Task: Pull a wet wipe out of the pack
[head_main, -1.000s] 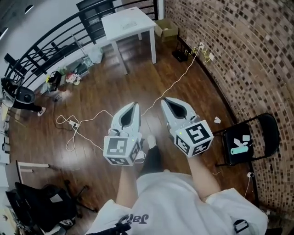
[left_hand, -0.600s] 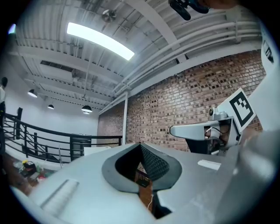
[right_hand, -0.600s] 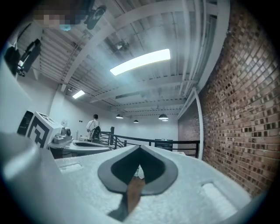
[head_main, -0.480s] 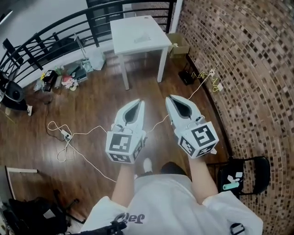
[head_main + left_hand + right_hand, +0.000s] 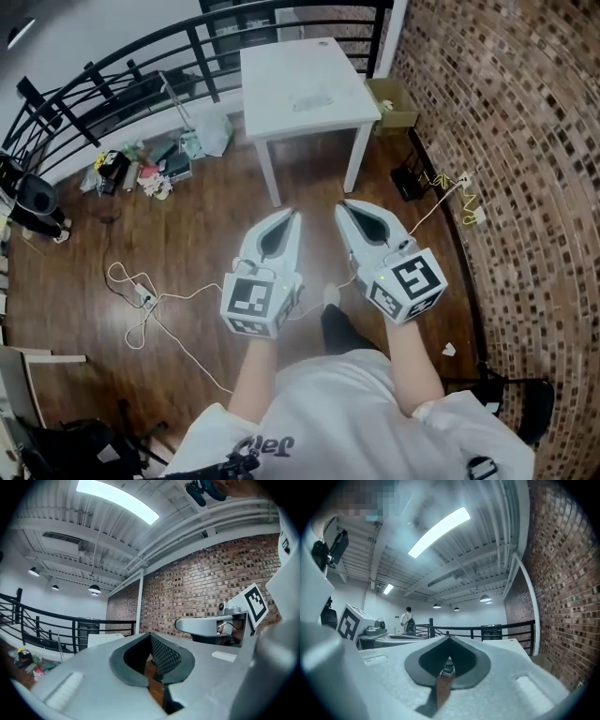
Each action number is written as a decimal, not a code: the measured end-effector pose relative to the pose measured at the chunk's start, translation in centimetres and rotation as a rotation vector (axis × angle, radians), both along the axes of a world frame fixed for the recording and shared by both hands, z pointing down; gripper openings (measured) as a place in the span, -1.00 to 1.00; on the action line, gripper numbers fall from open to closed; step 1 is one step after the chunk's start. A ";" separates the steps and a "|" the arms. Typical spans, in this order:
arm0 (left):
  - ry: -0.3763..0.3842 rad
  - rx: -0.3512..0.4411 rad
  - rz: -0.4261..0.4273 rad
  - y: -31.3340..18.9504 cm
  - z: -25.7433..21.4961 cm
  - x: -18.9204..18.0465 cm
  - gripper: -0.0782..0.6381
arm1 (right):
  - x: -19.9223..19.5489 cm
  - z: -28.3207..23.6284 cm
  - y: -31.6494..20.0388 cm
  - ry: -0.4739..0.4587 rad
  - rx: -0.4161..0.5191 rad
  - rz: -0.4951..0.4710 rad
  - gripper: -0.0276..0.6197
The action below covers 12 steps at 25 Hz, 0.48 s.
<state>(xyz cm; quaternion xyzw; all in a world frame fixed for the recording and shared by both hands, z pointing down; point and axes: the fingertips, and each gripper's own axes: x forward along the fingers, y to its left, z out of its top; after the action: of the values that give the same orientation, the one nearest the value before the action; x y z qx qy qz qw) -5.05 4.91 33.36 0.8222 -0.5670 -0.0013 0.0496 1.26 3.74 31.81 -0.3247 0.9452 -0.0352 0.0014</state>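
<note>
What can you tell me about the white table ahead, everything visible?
The table is white, with a flat square top and straight legs; the two near legs show clearly. It looks like painted wood or laminate. It stands upright on the dark wood floor, in front of the black railing and near the brick wall, with a cardboard box at its right. One flat pale item lies on top, too small to identify.

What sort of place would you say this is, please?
Probably an indoor loft-style studio or mezzanine: an exposed brick wall, a black railing along the open edge, and a dark wooden floor.
</note>
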 end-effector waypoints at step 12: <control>-0.013 -0.018 -0.040 -23.3 0.8 -1.4 -0.74 | 0.8 0.3 -27.8 0.015 -0.026 0.045 -0.94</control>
<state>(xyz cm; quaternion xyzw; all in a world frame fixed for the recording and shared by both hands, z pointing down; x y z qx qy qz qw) -6.49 -18.40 34.19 0.8102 -0.5837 0.0081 0.0533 2.05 -24.04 32.09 -0.3460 0.9371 -0.0450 -0.0088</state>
